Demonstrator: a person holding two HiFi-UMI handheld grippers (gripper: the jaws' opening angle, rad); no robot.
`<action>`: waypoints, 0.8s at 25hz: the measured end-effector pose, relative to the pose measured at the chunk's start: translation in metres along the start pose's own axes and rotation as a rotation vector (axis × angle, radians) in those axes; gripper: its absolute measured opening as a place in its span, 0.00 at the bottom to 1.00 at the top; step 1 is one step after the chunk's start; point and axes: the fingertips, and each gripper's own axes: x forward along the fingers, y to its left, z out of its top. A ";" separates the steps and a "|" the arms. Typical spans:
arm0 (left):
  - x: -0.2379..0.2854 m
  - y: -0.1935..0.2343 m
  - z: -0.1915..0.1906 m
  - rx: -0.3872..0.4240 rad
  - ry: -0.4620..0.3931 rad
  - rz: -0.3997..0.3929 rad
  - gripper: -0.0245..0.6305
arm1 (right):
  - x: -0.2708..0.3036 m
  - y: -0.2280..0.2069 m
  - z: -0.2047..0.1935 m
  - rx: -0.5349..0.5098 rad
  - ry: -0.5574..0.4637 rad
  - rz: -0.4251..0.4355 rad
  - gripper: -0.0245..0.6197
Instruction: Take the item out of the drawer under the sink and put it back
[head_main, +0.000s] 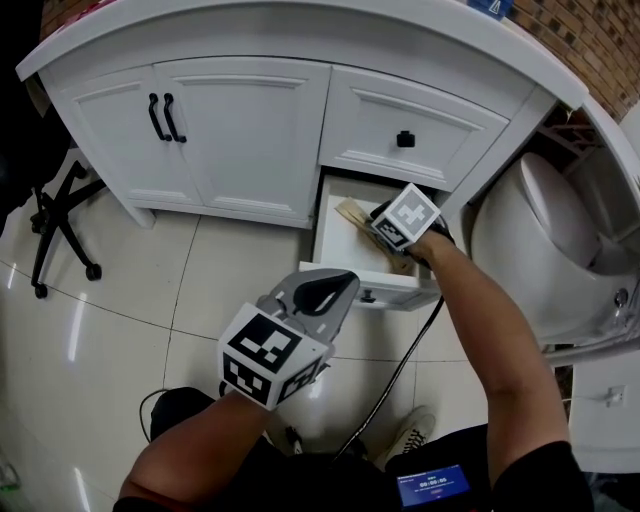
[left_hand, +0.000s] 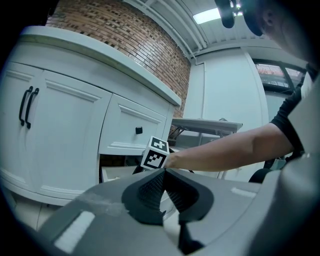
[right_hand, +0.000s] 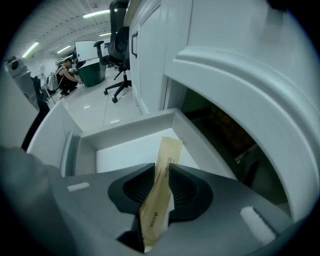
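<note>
The white drawer under the sink cabinet stands pulled out; its bare floor shows in the right gripper view. A long tan paper packet is pinched between the jaws of my right gripper, its tip hanging over the drawer. In the head view the right gripper sits over the drawer and the packet pokes out to the left. My left gripper hovers in front of the drawer, jaws together with nothing in them.
Double cabinet doors with black handles are at the left. A closed drawer with a black knob is above the open one. A white toilet stands at the right, an office chair base at the far left.
</note>
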 end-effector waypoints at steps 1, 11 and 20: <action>0.000 0.001 0.000 -0.004 -0.001 0.000 0.05 | 0.004 0.000 -0.001 0.002 0.011 0.006 0.16; -0.001 0.004 0.003 -0.005 -0.014 -0.001 0.05 | 0.029 -0.002 -0.010 0.015 0.099 0.015 0.17; -0.002 0.003 0.005 -0.013 -0.019 -0.007 0.05 | 0.029 -0.005 -0.009 0.051 0.084 0.018 0.15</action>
